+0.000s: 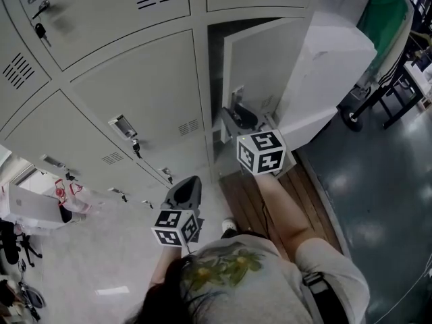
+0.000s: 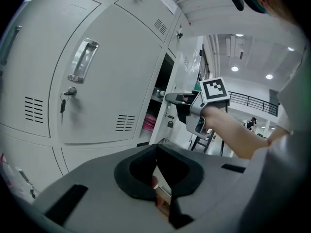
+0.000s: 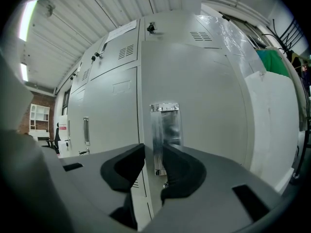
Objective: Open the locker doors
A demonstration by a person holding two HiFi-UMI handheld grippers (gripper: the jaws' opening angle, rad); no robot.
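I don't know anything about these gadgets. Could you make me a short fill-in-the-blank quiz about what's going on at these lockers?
1. The right tool is clamped on the metal ___ of a locker door.
2. That door stands partly ___.
3. The left tool is shut and holds ___.
4. A ___ hangs from the lock of the closed door next to the left tool.

Missing words: handle; open; nothing; key
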